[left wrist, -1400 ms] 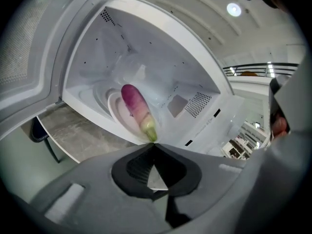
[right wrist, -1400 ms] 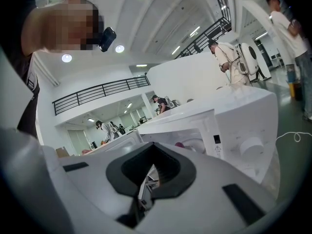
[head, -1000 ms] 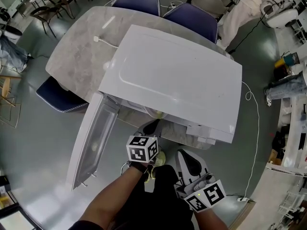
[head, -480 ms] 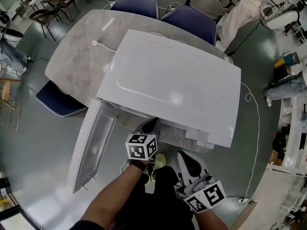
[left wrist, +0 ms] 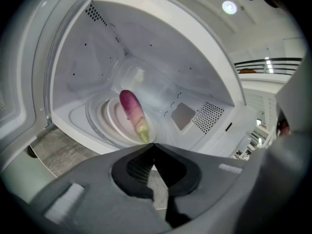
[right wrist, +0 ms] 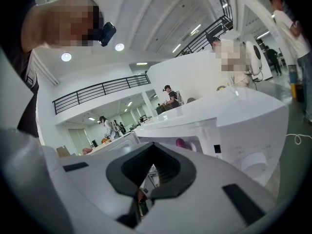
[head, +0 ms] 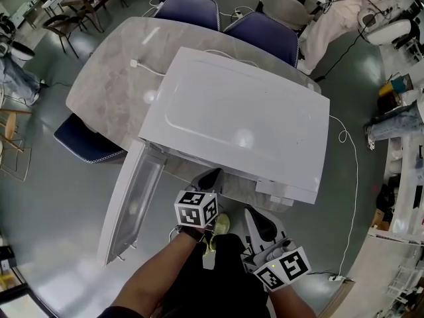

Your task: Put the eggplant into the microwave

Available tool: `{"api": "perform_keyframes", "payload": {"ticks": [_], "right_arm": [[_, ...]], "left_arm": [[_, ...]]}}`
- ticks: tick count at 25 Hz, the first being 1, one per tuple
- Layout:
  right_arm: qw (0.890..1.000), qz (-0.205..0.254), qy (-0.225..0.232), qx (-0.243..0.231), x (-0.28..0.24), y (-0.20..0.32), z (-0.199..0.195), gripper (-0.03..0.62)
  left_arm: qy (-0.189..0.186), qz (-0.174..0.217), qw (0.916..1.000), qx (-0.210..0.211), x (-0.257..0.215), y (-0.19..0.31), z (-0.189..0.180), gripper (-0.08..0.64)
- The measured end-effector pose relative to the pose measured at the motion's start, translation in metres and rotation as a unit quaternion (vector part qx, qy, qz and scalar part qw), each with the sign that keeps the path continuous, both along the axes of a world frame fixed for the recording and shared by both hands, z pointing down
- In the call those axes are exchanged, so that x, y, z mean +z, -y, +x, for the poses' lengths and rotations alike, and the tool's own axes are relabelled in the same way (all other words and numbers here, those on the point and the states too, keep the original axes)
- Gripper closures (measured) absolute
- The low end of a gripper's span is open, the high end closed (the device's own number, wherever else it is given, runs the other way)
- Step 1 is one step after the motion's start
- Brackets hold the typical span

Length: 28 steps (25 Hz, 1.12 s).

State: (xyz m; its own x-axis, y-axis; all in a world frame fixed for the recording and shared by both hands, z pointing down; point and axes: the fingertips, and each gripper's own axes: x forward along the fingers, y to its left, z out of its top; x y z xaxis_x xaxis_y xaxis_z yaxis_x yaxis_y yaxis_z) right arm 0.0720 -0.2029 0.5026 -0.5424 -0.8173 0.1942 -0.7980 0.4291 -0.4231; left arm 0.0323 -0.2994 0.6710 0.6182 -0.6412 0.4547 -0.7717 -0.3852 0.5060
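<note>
The white microwave [head: 238,124] stands on a grey marble table [head: 106,88], and its door [head: 132,201] is swung wide open to the left side of the oven. The eggplant [left wrist: 132,112] is already inside the microwave. It lies on the round turntable plate [left wrist: 113,123] in the middle of the cavity floor, with the purple end toward the back wall and the pale green end toward the opening.

The left gripper [left wrist: 154,144] is just in front of the microwave's opening and points into the cavity. Its jaws are pressed together tip to tip and nothing is between them, so it has no hold on the eggplant, which is apart from it. The right gripper [right wrist: 152,143] is held in front of the microwave's control side, a little further back from the oven. Its jaws are also closed together and empty.

On the table to the left of the microwave lies a thin white cable [head: 142,61]. Beyond the far side of the microwave a blue chair [head: 189,8] and a second blue chair [head: 265,32] stand at the table's edge.
</note>
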Motion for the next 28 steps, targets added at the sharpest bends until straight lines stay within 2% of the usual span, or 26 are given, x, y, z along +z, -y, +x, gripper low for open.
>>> {"api": "perform_keyframes", "payload": {"ticks": [3, 8, 18, 23, 28], "right_arm": [[1.000, 0.000, -0.003, -0.002, -0.008, 0.002, -0.004, 0.589], [1.000, 0.005, -0.002, -0.004, -0.024, 0.001, -0.011, 0.591], [0.999, 0.040, -0.014, -0.007, -0.068, -0.002, -0.029, 0.591], [0.998, 0.059, -0.021, 0.002, -0.093, 0.001, -0.027, 0.591], [0.997, 0.075, -0.031, 0.006, -0.114, 0.004, -0.026, 0.591]], "left_arm": [[0.004, 0.011, 0.9999, 0.010, -0.023, -0.018, -0.003, 0.552], [0.008, 0.053, 0.9982, 0.026, -0.075, -0.052, -0.006, 0.552], [-0.001, 0.137, 0.9894, 0.049, -0.183, -0.092, -0.019, 0.552], [-0.005, 0.159, 0.9861, 0.048, -0.225, -0.099, -0.026, 0.552], [-0.031, 0.179, 0.9827, 0.035, -0.262, -0.103, -0.036, 0.552]]}}
